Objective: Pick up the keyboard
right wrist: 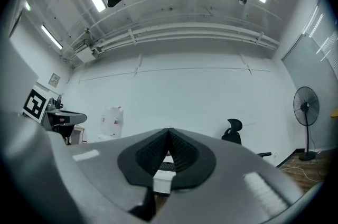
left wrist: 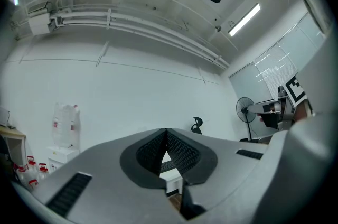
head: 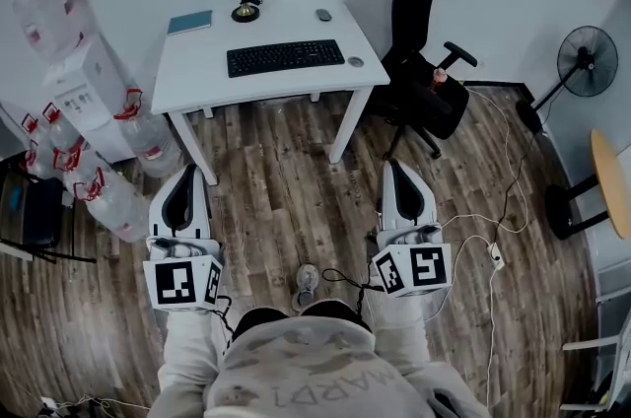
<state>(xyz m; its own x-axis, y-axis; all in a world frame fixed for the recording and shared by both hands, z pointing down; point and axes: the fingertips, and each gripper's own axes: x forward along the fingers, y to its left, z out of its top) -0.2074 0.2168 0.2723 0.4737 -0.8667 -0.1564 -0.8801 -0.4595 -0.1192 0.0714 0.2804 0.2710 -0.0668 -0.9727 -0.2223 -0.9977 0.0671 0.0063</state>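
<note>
Ahead of me, well apart across the wooden floor [head: 286,199], stands the white rectangular surface [head: 197,86]. On it lies the flat black keyboard [head: 285,57], long axis running side to side. It sits about midway between my left gripper [head: 187,172] and right gripper [head: 394,168], neither clearly nearer. Both pairs of fingers [left wrist: 182,153] are pressed together, holding nothing.

Open floor [head: 286,199] is left before the table [head: 197,76], flanked by water bottles [head: 116,204] at left and an office chair [head: 414,22] at right; the keyboard [head: 285,57] is ringed by bare tabletop.
</note>
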